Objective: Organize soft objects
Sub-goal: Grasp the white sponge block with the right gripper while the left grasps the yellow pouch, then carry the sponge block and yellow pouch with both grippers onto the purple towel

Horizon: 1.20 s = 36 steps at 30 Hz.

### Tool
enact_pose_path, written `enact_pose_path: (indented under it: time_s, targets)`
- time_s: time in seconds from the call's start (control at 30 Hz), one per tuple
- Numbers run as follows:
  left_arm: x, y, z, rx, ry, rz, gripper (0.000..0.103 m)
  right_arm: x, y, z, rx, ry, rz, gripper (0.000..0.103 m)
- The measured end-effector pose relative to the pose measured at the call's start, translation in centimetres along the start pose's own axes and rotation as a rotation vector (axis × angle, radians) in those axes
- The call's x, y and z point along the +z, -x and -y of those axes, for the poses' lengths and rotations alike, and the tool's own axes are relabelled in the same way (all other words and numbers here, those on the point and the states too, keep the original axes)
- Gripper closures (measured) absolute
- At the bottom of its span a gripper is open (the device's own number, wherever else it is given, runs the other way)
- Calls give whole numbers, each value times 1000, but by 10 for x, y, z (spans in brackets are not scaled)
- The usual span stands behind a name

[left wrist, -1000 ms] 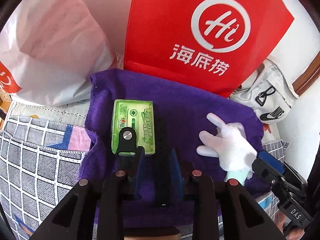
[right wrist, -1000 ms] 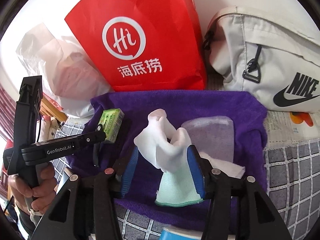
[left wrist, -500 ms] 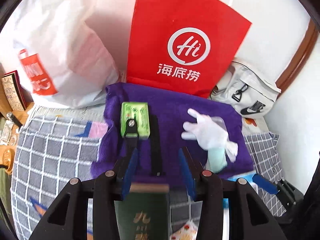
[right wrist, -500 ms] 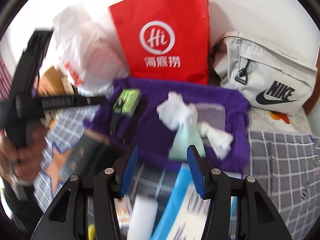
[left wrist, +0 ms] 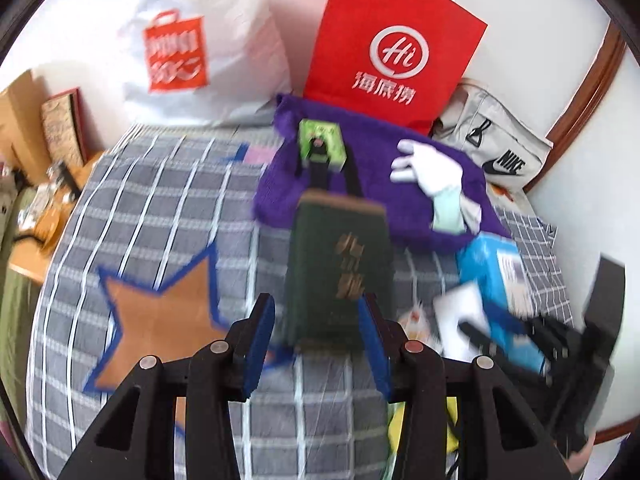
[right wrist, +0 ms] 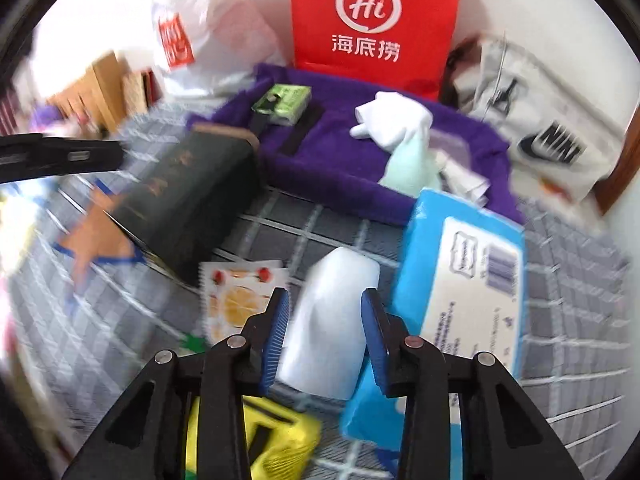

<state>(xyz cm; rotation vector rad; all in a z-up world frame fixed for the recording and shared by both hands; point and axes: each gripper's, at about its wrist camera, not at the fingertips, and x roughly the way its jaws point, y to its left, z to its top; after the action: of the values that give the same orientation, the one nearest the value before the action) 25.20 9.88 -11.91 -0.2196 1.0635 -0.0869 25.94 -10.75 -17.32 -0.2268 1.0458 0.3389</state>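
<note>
A: On the purple fleece towel (right wrist: 344, 168) sit 2 things already: the green tissue pack (right wrist: 286, 103) with a black clip on it, and the white cloth glove with a mint cuff (right wrist: 394, 132).

B: And the grippers?

A: Left gripper (left wrist: 318, 336), jaws apart, nothing pinched, hangs over the dark green hardcover book (left wrist: 340, 264). Right gripper (right wrist: 324, 332), jaws just closing in, straddles the white rounded bottle (right wrist: 332, 320); contact is too blurred to call.

B: What's left?

A: The blue wipes pack (right wrist: 464, 280), the fruit-print sachet (right wrist: 236, 296) and something yellow (right wrist: 280, 440) lie on the grey checked bedcover (right wrist: 320, 224). I'd say roughly the early middle.
</note>
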Motion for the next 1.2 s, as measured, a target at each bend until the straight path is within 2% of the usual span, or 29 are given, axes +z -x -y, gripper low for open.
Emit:
enact_pose_path:
  time_s: [0.07, 0.2, 0.43, 0.6, 0.87, 1.03, 1.2]
  targets:
    - [-15, 5, -6, -1, 3, -12, 62, -1, 0, -3, -32, 16, 20, 80]
    - [-40, 10, -17, -8, 35, -34, 62, -2, 12, 7, -23, -13, 46, 87]
    - [-68, 12, -8, -51, 40, -63, 62, -6, 67, 14, 17, -80, 162, 90]
    - [-88, 6, 12, -65, 14, -104, 62, -37, 108, 17, 64, -119, 217, 90]
    - [-106, -2, 55, -92, -53, -131, 62, -97, 131, 29, 143, -189, 212, 90]
    - [-110, -16, 77, -84, -72, -159, 62, -130, 115, 50, 183, -269, 144, 90]
    - [-113, -29, 85, -50, -60, -150, 62, -154, 94, 70, 238, -318, 88, 89]
